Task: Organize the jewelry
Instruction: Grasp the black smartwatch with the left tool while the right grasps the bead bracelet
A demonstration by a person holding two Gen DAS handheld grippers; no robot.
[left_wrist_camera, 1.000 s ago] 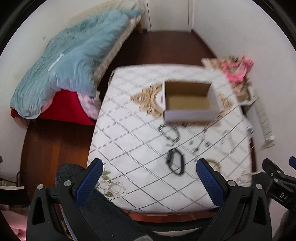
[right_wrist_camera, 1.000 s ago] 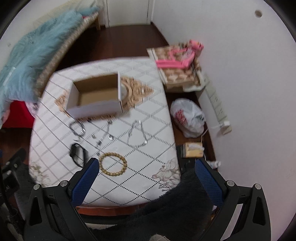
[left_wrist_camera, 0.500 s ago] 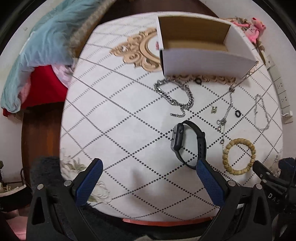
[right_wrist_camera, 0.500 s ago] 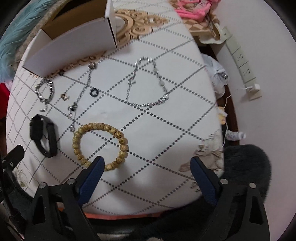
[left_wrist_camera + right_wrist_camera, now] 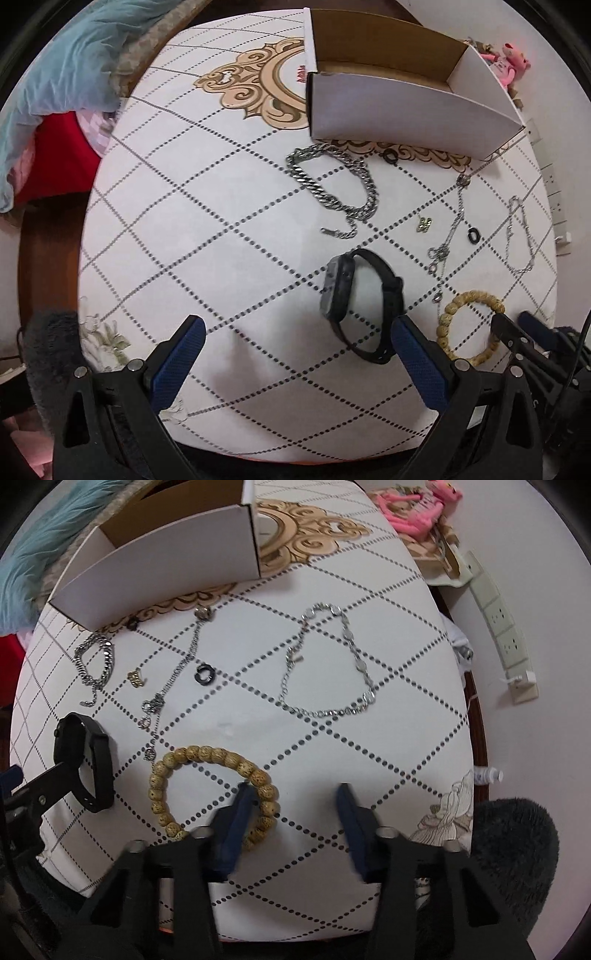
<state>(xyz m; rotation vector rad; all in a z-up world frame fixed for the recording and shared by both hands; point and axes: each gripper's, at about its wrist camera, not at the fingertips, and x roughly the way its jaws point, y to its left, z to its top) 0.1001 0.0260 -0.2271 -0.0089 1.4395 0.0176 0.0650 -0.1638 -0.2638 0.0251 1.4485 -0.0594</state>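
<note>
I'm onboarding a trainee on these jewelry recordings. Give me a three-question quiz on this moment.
1. True or false: the cardboard box already holds jewelry.
2. Which piece lies nearest the right gripper? A) chunky silver chain bracelet B) wooden bead bracelet C) black watch
3. Fill in: the left gripper's fingers stand wide ____.

Key
1. False: the part of its inside that shows is bare, and all pieces in view lie on the tablecloth.
2. B: one finger sits inside the bead loop. The fingers have just been closing, and the pads do not visibly press the beads.
3. Apart, with the watch lying beside one finger.
</note>
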